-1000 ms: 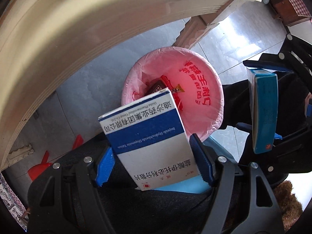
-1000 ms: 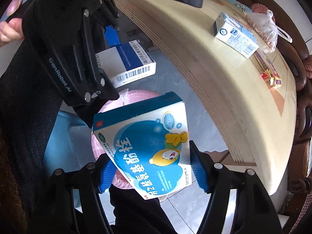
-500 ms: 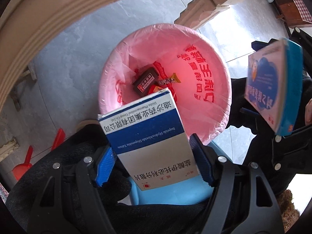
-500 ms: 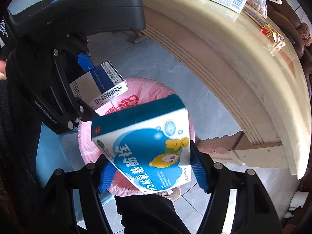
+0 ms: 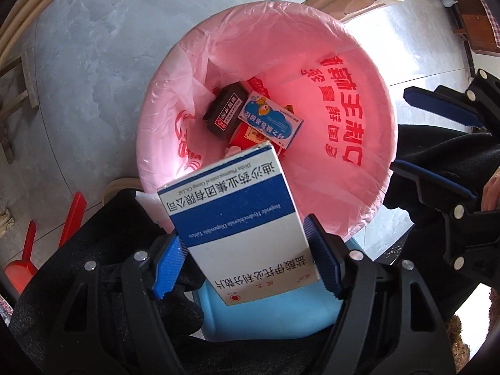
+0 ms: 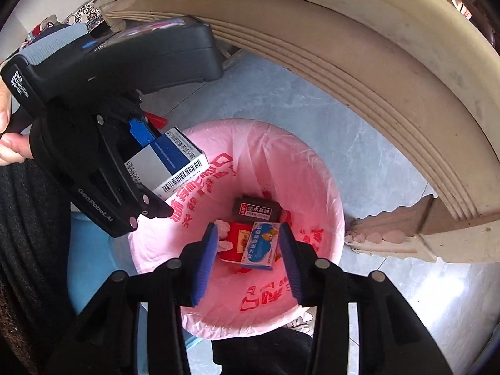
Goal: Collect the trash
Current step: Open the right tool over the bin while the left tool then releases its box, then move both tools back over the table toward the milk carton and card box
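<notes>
Closing: right tongs (image 6: 247,257) are seen empty, jaws narrowing; the blue cartoon medicine box (image 6: 260,245), gripped a moment ago, lies in the pink-lined bin (image 6: 315,168).
Left tongs (image 5: 247,262): clamped on the blue-and-white medicine box (image 5: 240,218), held above the rim.
Remaining: this box is not yet dropped.

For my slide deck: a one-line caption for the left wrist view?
Left tool holds a blue-and-white box over the pink-lined bin.
</notes>
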Tool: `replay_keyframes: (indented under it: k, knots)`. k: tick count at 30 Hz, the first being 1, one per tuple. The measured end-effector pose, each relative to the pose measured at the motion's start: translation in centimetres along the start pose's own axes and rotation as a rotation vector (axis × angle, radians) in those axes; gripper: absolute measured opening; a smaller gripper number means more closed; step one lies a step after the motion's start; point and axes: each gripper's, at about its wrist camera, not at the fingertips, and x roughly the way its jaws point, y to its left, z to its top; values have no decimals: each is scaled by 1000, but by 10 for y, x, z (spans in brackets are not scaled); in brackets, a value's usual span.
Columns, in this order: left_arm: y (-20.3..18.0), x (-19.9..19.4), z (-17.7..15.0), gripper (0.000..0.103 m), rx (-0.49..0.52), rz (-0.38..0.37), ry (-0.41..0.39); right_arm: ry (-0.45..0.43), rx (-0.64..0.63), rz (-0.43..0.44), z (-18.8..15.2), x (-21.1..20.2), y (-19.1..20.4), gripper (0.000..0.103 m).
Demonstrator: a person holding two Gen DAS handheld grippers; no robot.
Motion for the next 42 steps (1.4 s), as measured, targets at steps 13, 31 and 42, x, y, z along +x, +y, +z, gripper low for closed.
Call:
replay_keyframes:
  k: [13,31,42]
  knots:
    - [-7,13,10,83,25,54,63,27,-4,-20,-4,10,-4,79]
    - [-11,-18,-11,83,57,189,-26,15,-6,-44,-4,-4,4,84]
    - [-34,-167,-77,83,177,296,-220,-135,-56,-46,17,-128,23,93]
